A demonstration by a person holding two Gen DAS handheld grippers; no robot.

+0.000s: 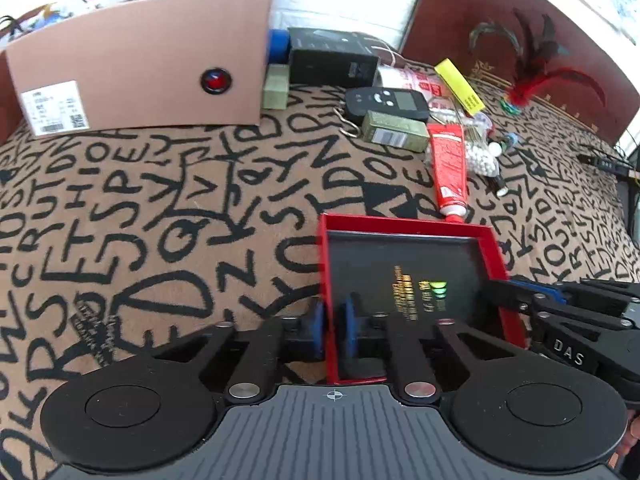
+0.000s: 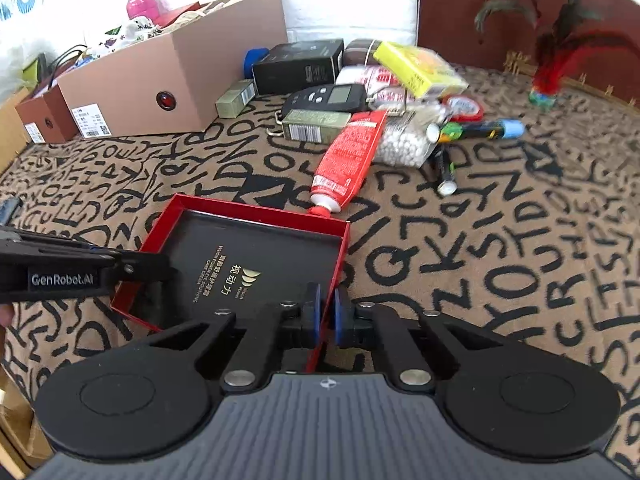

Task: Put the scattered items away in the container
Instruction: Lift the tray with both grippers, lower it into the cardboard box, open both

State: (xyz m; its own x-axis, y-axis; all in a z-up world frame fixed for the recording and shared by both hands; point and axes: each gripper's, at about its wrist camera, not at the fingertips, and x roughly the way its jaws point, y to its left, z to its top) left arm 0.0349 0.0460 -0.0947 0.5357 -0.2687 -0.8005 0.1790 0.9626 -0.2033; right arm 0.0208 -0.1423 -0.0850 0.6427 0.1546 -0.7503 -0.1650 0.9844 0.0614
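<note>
On the left, the left gripper [image 1: 331,330] pinches the left wall of the shallow red cardboard tray with a black base [image 2: 256,205]; on the right, the right gripper [image 2: 327,316] pinches its right wall, pads close together on the thin card. The tray sits empty on the lettered brown cloth [image 2: 500,240], its far edge touching the cap of the red squeeze tube [image 2: 347,160]. The walls look flimsy: uneven pulling could bend or tear them, or a wall could slip free. Pushing forward would likely shove the tube into the bag of white beads [image 2: 402,142] beside it.
</note>
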